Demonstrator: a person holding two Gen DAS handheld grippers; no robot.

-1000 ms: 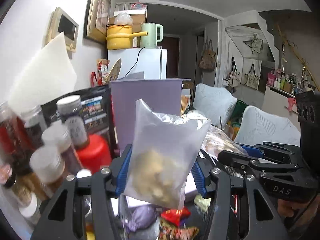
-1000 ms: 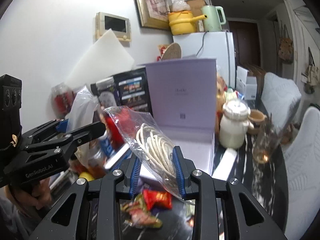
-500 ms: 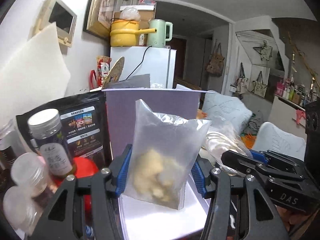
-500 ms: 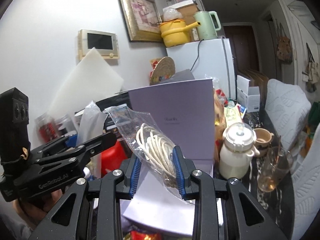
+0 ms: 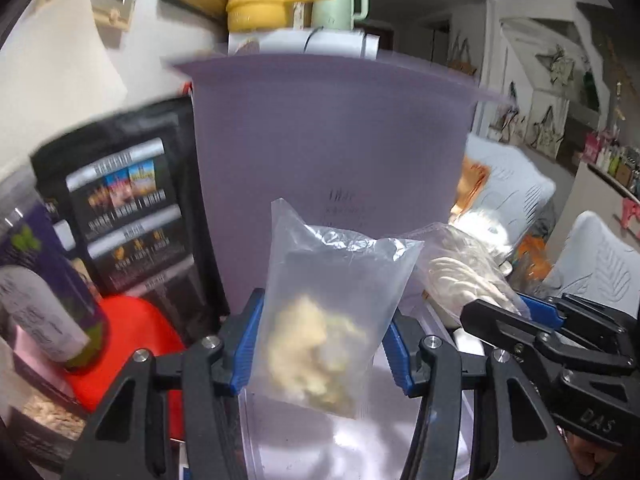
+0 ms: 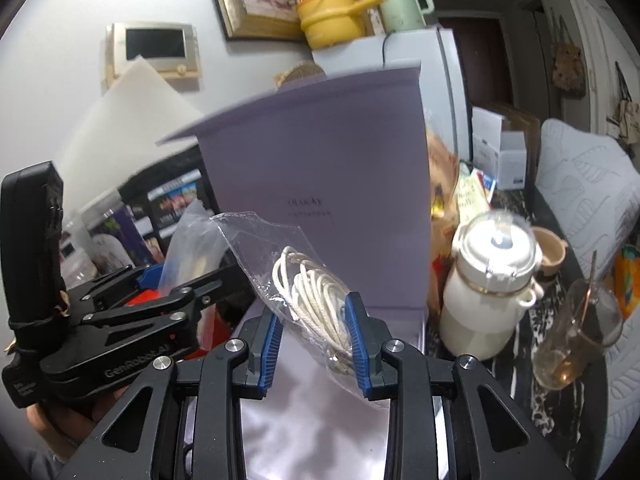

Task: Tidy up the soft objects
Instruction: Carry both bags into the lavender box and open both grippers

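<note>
My left gripper (image 5: pixel 322 344) is shut on a frosted plastic bag of pale yellow fluffy stuff (image 5: pixel 324 320), held over the floor of an open lilac box (image 5: pixel 332 152). My right gripper (image 6: pixel 314 340) is shut on a clear bag holding a coil of white cord (image 6: pixel 316 304), also over the box (image 6: pixel 320 176), whose lid stands upright behind. The right gripper (image 5: pixel 532 320) shows at the right of the left wrist view with its cord bag (image 5: pixel 460 276). The left gripper (image 6: pixel 160 300) shows at the left of the right wrist view.
Left of the box are a black printed pouch (image 5: pixel 120 204), a red lid (image 5: pixel 132 336) and a jar (image 5: pixel 44 292). Right of it stand a white lidded pot (image 6: pixel 488 292), a glass with a spoon (image 6: pixel 576 340) and snack packets (image 6: pixel 460 200). A white fridge (image 6: pixel 420 72) is behind.
Both grippers moved forward toward the lilac box with their bags still held. The box now fills the view, and the sweets on the table have dropped out of sight.
</note>
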